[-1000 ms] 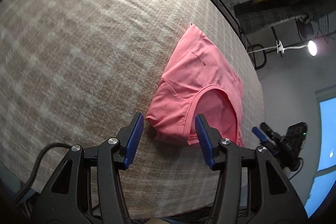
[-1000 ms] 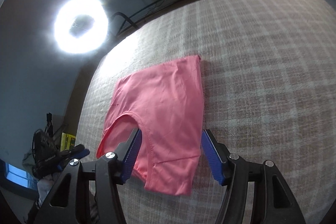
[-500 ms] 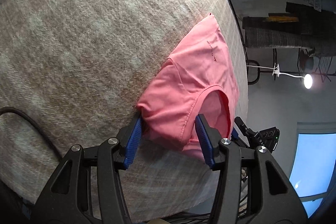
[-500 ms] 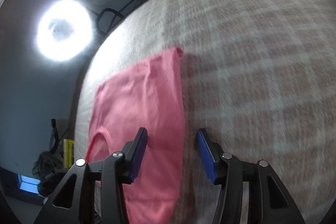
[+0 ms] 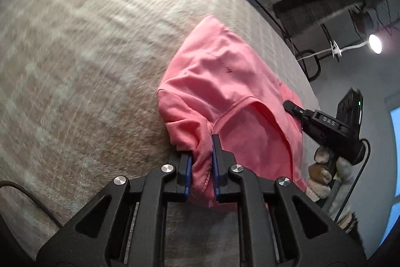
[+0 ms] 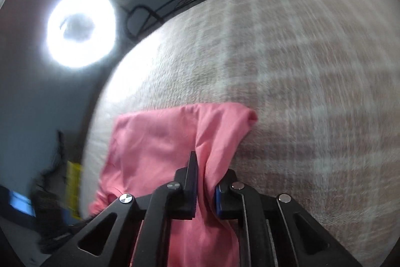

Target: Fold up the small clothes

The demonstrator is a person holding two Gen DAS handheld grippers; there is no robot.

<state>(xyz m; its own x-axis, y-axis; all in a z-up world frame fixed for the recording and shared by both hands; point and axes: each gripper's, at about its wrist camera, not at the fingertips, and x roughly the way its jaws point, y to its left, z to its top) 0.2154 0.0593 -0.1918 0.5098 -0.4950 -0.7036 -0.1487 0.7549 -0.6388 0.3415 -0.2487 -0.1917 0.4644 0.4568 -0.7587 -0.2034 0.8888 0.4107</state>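
Note:
A small pink garment (image 5: 225,91) lies bunched on a beige checked cloth (image 5: 75,66). My left gripper (image 5: 202,162) is closing on the garment's near edge by the leg opening, and a fold of fabric is pinched between its blue pads. In the right wrist view the same pink garment (image 6: 155,142) spreads to the left. My right gripper (image 6: 206,182) is closing on its right side, with a ridge of fabric squeezed between the pads. The left wrist view also shows the right gripper (image 5: 291,106) at the garment's right edge, held by a gloved hand (image 5: 322,167).
The checked cloth (image 6: 300,91) stretches wide to the right of the garment. Its curved edge runs close behind the garment on the lamp side. A ring light (image 6: 80,26) and a small lamp (image 5: 375,43) shine beyond it. A black cable (image 5: 25,194) crosses the near left.
Both grippers have moved onto the garment and their jaws have gone from wide apart to pinched on the fabric. The pink cloth has bunched and lifted into folds at both grips.

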